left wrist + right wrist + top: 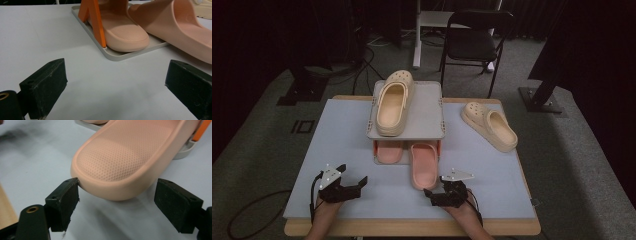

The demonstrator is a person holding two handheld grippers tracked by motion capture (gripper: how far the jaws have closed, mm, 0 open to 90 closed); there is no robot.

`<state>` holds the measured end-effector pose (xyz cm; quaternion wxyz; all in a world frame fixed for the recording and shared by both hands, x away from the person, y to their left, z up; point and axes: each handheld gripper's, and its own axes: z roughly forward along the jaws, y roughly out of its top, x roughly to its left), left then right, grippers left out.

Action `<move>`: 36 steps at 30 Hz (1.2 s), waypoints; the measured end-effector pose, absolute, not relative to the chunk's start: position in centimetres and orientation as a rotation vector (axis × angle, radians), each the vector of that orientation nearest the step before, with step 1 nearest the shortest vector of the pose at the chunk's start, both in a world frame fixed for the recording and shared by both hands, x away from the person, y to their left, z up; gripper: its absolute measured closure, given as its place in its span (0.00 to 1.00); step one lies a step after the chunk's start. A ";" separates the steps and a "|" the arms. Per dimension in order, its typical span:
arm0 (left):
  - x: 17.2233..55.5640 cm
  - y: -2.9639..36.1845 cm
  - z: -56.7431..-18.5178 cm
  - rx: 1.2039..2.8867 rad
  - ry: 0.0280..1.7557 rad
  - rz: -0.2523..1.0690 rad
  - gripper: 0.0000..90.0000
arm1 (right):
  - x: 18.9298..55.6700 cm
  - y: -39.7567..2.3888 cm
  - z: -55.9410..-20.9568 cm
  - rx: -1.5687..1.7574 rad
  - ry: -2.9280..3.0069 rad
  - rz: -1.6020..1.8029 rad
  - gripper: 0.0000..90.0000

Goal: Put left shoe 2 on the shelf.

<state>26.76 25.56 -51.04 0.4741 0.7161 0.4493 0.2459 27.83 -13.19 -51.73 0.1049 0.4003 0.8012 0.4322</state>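
Right gripper view showed the pink slide [120,162] lying on the counter [30,157], its heel end between the spread jaws of the right hand-held gripper [116,203]; the near jaw just met the rim, the other stood apart, so nothing was grasped. High view placed that slide [424,165] half out of the rack's [432,122] lower tray, beside its mate [389,151]. One cream clog [393,102] sat on top, another [489,125] to the right. The left hand-held gripper [349,181] hovered released

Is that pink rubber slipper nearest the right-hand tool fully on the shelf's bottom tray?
No. The pink rubber slipper sticks out, heel resting on the table.
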 end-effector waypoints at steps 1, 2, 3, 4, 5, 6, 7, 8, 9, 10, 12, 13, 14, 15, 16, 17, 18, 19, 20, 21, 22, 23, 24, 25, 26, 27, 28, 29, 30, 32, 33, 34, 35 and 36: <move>26.8 25.6 -51.0 1.752 1.099 0.602 0.04 | 27.8 -13.2 -51.7 1.180 2.362 1.274 0.21; 26.8 25.6 -51.1 1.750 1.101 0.603 0.04 | 28.0 -13.3 -51.8 1.190 2.362 1.273 0.21; 26.8 25.6 -51.1 1.751 1.100 0.602 0.04 | 28.3 -13.4 -51.8 1.207 2.349 1.274 0.22; 26.8 25.6 -51.1 1.750 1.100 0.602 0.04 | 28.5 -13.5 -51.8 1.214 2.344 1.275 0.22; 26.8 25.6 -51.1 1.751 1.101 0.602 0.04 | 28.7 -13.5 -51.8 1.221 2.350 1.277 0.22; 26.8 25.6 -51.1 1.752 1.101 0.603 0.04 | 28.9 -13.5 -51.8 1.224 2.346 1.273 0.22; 26.8 25.6 -51.1 1.751 1.101 0.602 0.04 | 29.1 -13.5 -51.8 1.223 2.347 1.277 0.22; 26.8 25.6 -51.1 1.751 1.100 0.602 0.04 | 29.2 -13.4 -51.8 1.221 2.353 1.276 0.22; 26.8 25.6 -51.1 1.752 1.099 0.602 0.04 | 29.4 -13.2 -51.8 1.217 2.348 1.271 0.22; 26.8 25.5 -51.1 1.752 1.098 0.601 0.04 | 29.5 -13.1 -51.8 1.217 2.345 1.273 0.22; 26.8 25.6 -51.1 1.751 1.100 0.602 0.04 | 29.8 -12.7 -51.8 1.204 2.349 1.270 0.22; 26.8 25.6 -51.1 1.751 1.101 0.602 0.04 | 29.9 -12.6 -51.8 1.199 2.340 1.266 0.22; 26.8 25.6 -51.1 1.751 1.101 0.601 0.04 | 30.1 -12.4 -51.8 1.200 2.341 1.267 0.22; 26.8 25.6 -51.1 1.751 1.100 0.602 0.04 | 30.3 -12.3 -51.8 1.199 2.346 1.268 0.22; 26.8 25.7 -51.1 1.751 1.100 0.604 0.04 | 30.4 -12.3 -51.8 1.200 2.345 1.270 0.22; 26.8 25.7 -51.0 1.751 1.100 0.602 0.04 | 30.5 -12.2 -51.8 1.205 2.341 1.265 0.22; 26.8 25.7 -51.0 1.750 1.099 0.601 0.04 | 30.7 -12.0 -51.8 1.202 2.344 1.267 0.22; 26.7 25.7 -51.0 1.751 1.099 0.601 0.04 | 30.8 -12.0 -51.8 1.204 2.344 1.267 0.22; 26.7 25.7 -51.0 1.751 1.098 0.603 0.04 | 30.9 -11.9 -51.8 1.202 2.342 1.266 0.22; 26.7 25.7 -51.0 1.749 1.100 0.601 0.04 | 31.0 -11.8 -51.8 1.197 2.340 1.262 0.22; 26.8 25.7 -51.0 1.748 1.101 0.601 0.04 | 31.1 -11.7 -51.8 1.193 2.339 1.258 0.22; 26.8 25.7 -51.0 1.749 1.101 0.602 0.04 | 31.3 -11.6 -51.8 1.201 2.337 1.261 0.22; 26.8 25.8 -51.0 1.748 1.101 0.602 0.04 | 31.5 -11.6 -51.7 1.207 2.340 1.259 0.22; 26.8 25.7 -51.0 1.746 1.102 0.602 0.04 | 31.6 -11.5 -51.8 1.211 2.333 1.255 0.22; 26.8 25.8 -51.0 1.746 1.102 0.602 0.04 | 31.9 -11.5 -51.8 1.215 2.330 1.253 0.22; 26.8 25.8 -51.0 1.746 1.102 0.602 0.04 | 32.0 -11.4 -51.8 1.216 2.329 1.252 0.22; 26.8 25.8 -51.0 1.748 1.102 0.603 0.04 | 32.1 -11.4 -51.8 1.218 2.327 1.250 0.22; 26.8 25.8 -51.1 1.748 1.103 0.601 0.04 | 32.3 -11.3 -51.8 1.215 2.325 1.250 0.22; 26.8 25.8 -51.1 1.748 1.104 0.601 0.04 | 32.4 -11.2 -51.8 1.213 2.326 1.247 0.22; 26.8 25.8 -51.0 1.749 1.101 0.601 0.04 | 32.6 -11.0 -51.8 1.210 2.320 1.243 0.22; 26.8 25.8 -51.0 1.749 1.101 0.602 0.04 | 32.7 -11.0 -51.8 1.209 2.321 1.238 0.22; 26.8 25.8 -51.0 1.749 1.101 0.603 0.04 | 32.8 -10.9 -51.8 1.210 2.318 1.234 0.22; 26.8 25.8 -51.0 1.748 1.102 0.601 0.04 | 32.9 -10.9 -51.8 1.206 2.314 1.231 0.22; 26.8 25.8 -51.1 1.748 1.103 0.601 0.04 | 33.1 -10.9 -51.8 1.211 2.310 1.228 0.22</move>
